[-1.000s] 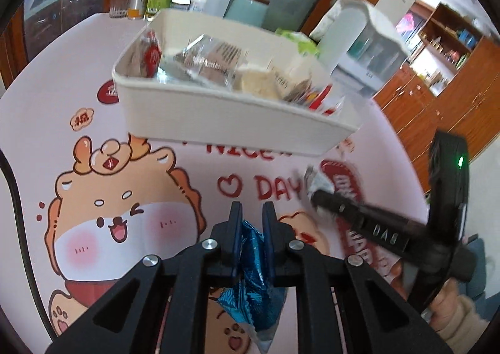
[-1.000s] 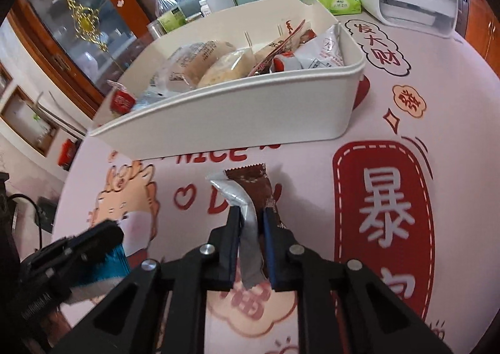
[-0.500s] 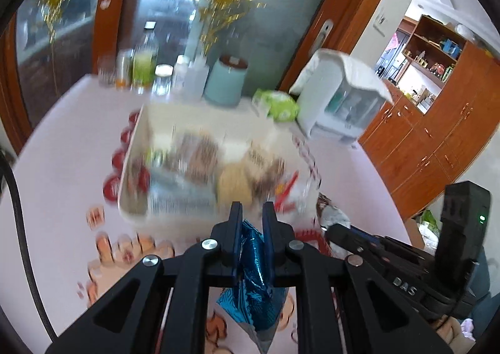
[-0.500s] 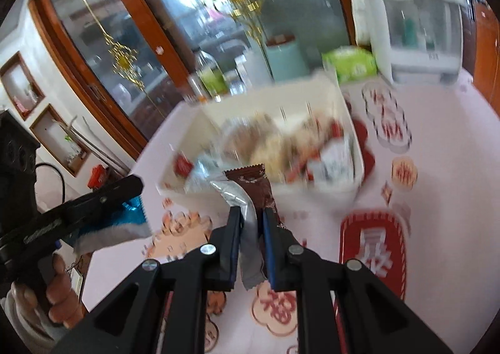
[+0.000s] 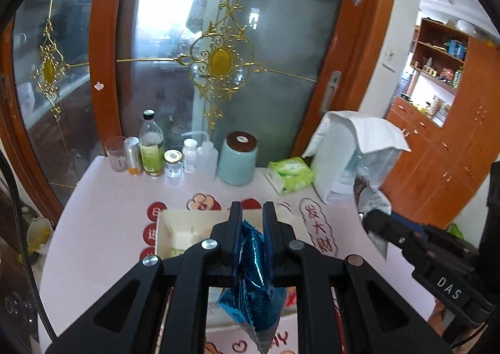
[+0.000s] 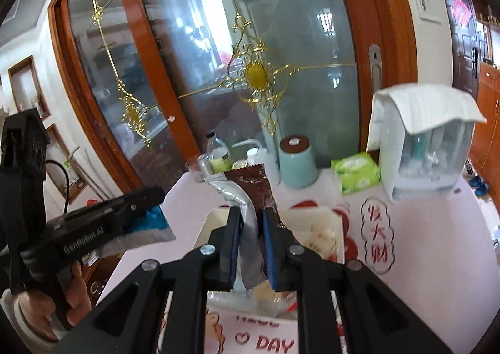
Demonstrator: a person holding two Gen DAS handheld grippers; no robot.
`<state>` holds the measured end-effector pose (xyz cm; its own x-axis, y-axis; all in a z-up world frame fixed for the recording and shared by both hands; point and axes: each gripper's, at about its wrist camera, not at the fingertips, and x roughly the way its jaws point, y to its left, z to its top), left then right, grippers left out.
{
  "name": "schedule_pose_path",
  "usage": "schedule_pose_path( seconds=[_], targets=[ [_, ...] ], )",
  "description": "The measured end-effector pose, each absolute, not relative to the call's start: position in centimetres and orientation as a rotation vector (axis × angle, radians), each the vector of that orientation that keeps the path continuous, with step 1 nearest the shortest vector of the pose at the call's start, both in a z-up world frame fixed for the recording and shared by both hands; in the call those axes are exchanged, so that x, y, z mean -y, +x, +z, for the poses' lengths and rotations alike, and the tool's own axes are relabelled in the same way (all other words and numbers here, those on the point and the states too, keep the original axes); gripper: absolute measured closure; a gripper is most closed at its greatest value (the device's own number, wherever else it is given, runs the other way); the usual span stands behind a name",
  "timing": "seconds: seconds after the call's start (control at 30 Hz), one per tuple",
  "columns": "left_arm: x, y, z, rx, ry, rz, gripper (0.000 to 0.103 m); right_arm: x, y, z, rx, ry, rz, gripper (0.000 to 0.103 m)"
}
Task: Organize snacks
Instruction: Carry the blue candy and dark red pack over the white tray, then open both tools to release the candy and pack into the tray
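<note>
left gripper (image 5: 252,241): squeezed tight on the blue snack bag (image 5: 254,288); only the top of the bag sits between the two black fingers, and most of it hangs down below
right gripper (image 6: 252,244): squeezed tight on the brown snack pack (image 6: 253,189); the pack sticks up past the fingertips, with its silver inside showing on one side
white bin (image 5: 165,235): on the pink table cloth (image 5: 103,222), under and ahead of both grippers; other snacks already lie in it
slip risk: the blue bag is shiny and held by a thin bit; a quick shake could make it slide out and land on the table, not in the bin
miss risk: the bin is mostly hidden behind the fingers in both views; letting go too early could drop a snack on the rim or outside it
bump risk: both grippers are close to each other over the same bin; they could knock together, or push the bin toward the bottles (image 5: 151,144) and the green tissue pack (image 5: 289,174) near the back
</note>
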<state>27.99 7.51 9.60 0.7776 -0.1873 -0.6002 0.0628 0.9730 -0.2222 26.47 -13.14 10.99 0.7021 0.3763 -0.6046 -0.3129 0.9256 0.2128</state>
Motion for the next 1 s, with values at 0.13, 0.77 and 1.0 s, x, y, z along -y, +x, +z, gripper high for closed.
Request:
schedule_pose_path(
  seconds=[0.13,0.77,1.0],
  targets=[
    [-7.8,30.4,8.3,-0.698,-0.18,-0.096,0.09,12.6,29.4,10.5,-0.743,0.09,0.352,0.085],
    [-8.9,30.5,2.6,-0.835,-0.191,0.035,0.009,14.4,30.0,5.3,-0.885,0.102,0.289,0.06],
    [-6.9,27.5,2.5,-0.844,-0.158,0.002,0.009,14.6,27.1,4.3,-0.905,0.09,0.297,0.06]
  ],
)
